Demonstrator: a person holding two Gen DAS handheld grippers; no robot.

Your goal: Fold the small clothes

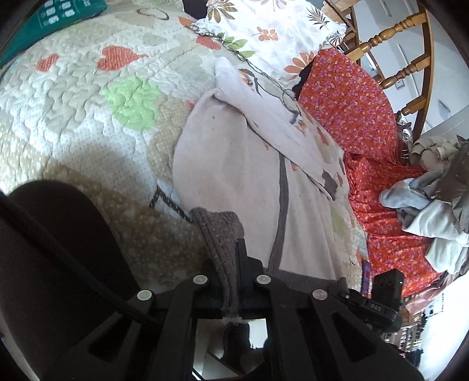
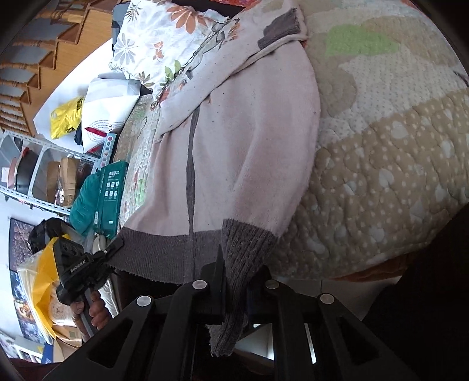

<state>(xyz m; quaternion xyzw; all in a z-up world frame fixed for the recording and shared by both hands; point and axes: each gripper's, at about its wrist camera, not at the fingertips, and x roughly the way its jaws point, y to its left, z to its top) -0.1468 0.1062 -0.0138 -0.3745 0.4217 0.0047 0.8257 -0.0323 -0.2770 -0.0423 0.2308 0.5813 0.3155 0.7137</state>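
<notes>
Garment: I see a pale pink sweater (image 1: pixel 228 164) with a grey ribbed hem, lying on the quilted bed (image 1: pixel 82 111); it runs from the bottom centre of each frame up towards the floral pillow (image 1: pixel 272 26) at the top.
Left claw: my left claw (image 1: pixel 233 263) is clenched on one corner of the grey hem (image 1: pixel 222 234); the ribbed cloth is pinched between the two black fingers at the bottom centre.
Right claw: my right claw (image 2: pixel 237 281) is clenched on the other hem corner (image 2: pixel 246 249), and a tail of grey rib hangs down past the fingers.
Key relation: the long axis of the sweater goes straight away from both claws, hem near me, neck and sleeves far, at the top of the frame. Both claws sit on the same near edge, so neither hand is nearer to the collar.
Sleeve: one sleeve (image 1: pixel 281 123) lies folded across the body in the upper middle.
Step, as I judge: the hem is held and ready to be carried forward over the body towards the collar.
Risk: the folded sleeve may slip out if the hem is lifted unevenly.
Nearby: an orange flowered cloth (image 1: pixel 360 117) and a pile of grey clothes (image 1: pixel 433 190) lie at the right of the left view.
</notes>
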